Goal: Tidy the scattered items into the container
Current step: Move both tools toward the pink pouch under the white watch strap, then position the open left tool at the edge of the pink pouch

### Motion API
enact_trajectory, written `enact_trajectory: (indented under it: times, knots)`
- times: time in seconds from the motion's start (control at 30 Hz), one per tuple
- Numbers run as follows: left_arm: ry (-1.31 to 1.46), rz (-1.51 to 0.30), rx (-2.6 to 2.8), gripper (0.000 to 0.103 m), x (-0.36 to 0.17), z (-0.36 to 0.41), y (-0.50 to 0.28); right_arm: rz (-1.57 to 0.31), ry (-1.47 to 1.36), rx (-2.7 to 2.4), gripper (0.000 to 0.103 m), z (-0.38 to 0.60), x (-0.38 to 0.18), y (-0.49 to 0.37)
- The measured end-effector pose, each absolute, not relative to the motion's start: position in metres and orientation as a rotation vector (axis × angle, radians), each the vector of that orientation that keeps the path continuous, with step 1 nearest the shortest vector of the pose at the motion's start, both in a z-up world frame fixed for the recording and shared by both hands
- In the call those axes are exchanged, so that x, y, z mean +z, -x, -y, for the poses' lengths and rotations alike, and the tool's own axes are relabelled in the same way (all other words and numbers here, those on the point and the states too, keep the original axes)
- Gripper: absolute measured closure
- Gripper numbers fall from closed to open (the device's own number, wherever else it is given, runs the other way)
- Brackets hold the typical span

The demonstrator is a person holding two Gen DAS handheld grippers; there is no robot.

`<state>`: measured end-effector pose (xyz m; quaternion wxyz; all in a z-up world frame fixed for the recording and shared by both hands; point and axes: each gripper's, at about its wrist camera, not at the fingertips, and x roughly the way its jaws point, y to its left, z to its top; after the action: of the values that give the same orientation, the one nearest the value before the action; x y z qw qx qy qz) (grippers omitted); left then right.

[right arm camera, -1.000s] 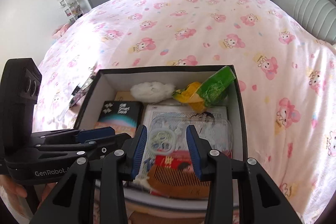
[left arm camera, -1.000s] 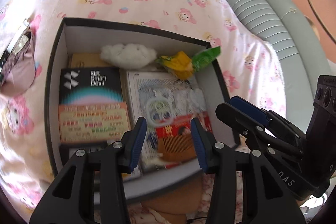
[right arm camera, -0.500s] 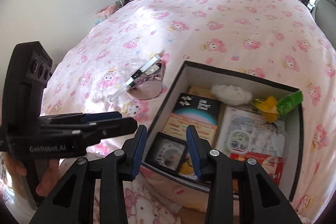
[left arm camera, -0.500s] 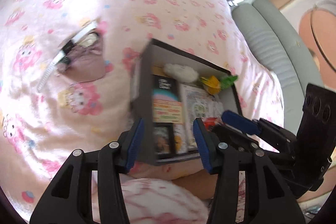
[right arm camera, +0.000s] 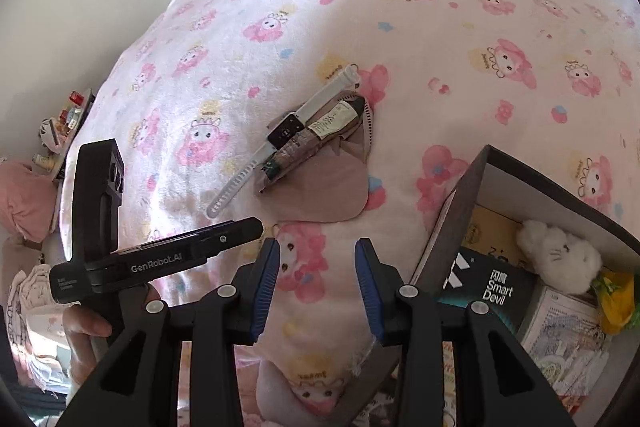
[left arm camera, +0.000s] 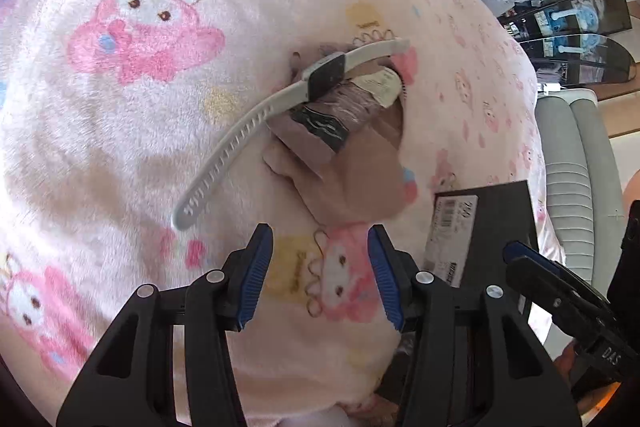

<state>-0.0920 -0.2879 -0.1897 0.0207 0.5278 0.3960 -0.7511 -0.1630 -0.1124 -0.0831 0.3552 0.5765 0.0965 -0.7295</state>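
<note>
Two grippers — left gripper (left arm camera: 320,267) and right gripper (right arm camera: 316,277) — hover spread and empty near the watch (right arm camera: 280,139), beside the box (right arm camera: 460,211).

one watch (right arm camera: 280,143), one pouch (right arm camera: 320,195), one box (right arm camera: 460,199)

Both claws (left arm camera: 320,267) (right arm camera: 316,275) off the box (right arm camera: 476,183), now over the watch (left arm camera: 280,99), left wider.
</note>
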Motion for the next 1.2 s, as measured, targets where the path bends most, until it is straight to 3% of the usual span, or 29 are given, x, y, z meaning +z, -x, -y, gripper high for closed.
enact_trajectory:
  times: [0.17,0.2,0.23,0.3,0.57,0.77,0.87,0.93,0.97,1.0,1.1,1.2]
  knots:
    - [-1.587,-1.346,-2.310,0.056,-0.215,0.297,0.115,-0.233,-1.547,-1.873,0.068,0.112,-0.101,0.170]
    - [-1.568,-1.357,-2.310,0.082,-0.217,0.299,0.117,-0.247,-1.533,-1.878,0.068,0.112,-0.101,0.169]
    - [-1.568,-1.349,-2.308,0.098,-0.217,0.299,0.117,-0.268,-1.528,-1.884,0.068,0.113,-0.101,0.167]
    - [-1.552,-1.373,-2.348,0.101,-0.212,0.297,0.110,-0.295,-1.524,-1.884,0.068,0.114,-0.100,0.164]
    - [-1.455,-1.365,-2.496,0.103,-0.168,0.288,0.027,-0.358,-1.509,-1.853,0.068,0.118,-0.097,0.150]
    - [-1.524,-1.458,-2.406,0.102,-0.188,0.294,0.026,-0.329,-1.541,-1.824,0.068,0.119,-0.099,0.145]
    - [-1.475,-1.477,-2.416,0.085,-0.187,0.295,0.044,-0.280,-1.566,-1.834,0.068,0.130,-0.102,0.153]
    - [-1.455,-1.527,-2.399,0.066,-0.191,0.296,0.060,-0.280,-1.575,-1.853,0.068,0.137,-0.104,0.157]
    - [-1.456,-1.550,-2.390,0.064,-0.194,0.297,0.070,-0.270,-1.572,-1.859,0.068,0.139,-0.103,0.158]
    - [-1.477,-1.548,-2.371,0.064,-0.199,0.296,0.080,-0.260,-1.566,-1.864,0.068,0.139,-0.102,0.159]
    - [-1.574,-1.405,-2.360,0.099,-0.209,0.286,0.107,-0.278,-1.560,-1.880,0.068,0.138,-0.105,0.160]
    - [-1.563,-1.425,-2.375,0.103,-0.208,0.279,0.104,-0.294,-1.539,-1.863,0.068,0.133,-0.104,0.155]
